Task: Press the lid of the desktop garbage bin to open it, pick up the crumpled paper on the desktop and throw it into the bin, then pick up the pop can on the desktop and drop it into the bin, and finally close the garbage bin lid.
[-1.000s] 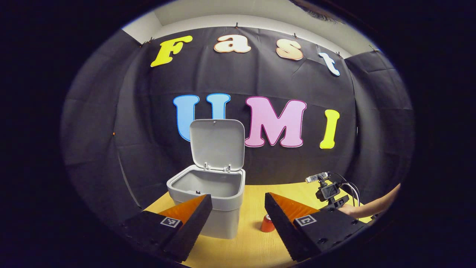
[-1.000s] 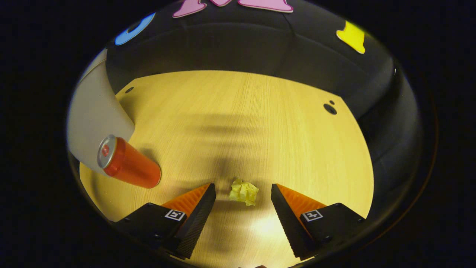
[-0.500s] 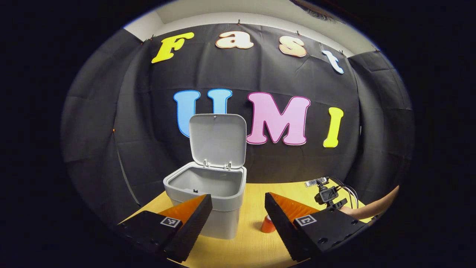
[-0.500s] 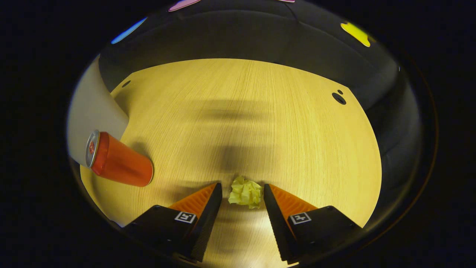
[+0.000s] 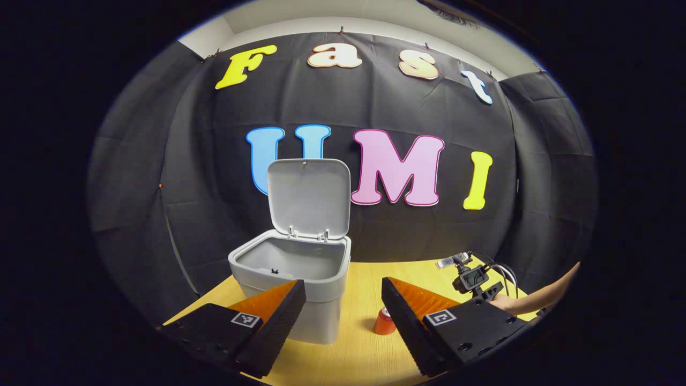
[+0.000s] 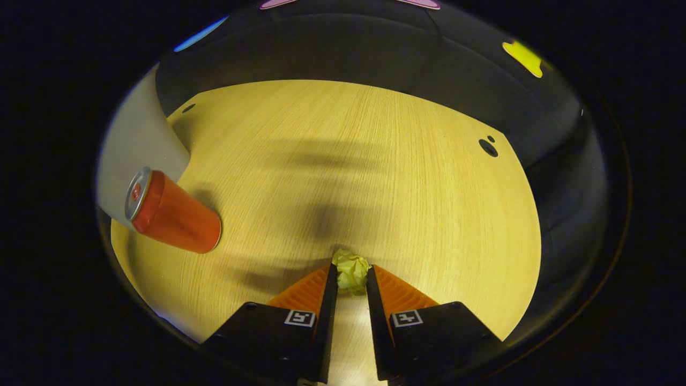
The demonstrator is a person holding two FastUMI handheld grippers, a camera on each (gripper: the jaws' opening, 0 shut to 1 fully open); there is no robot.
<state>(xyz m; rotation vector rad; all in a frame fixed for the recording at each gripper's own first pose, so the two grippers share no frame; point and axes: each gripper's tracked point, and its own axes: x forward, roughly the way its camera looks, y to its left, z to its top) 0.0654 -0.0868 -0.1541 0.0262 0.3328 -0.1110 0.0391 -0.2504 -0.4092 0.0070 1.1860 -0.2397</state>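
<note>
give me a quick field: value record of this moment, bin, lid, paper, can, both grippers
bin: grey, on the wooden desktop
lid: open, standing upright at the back
crumpled paper: yellow, pinched between the right gripper's fingers
pop can: red, upright on the desktop beside the bin
right gripper: shut on the paper, low over the desktop
left gripper: open, holding nothing, facing the bin
</note>
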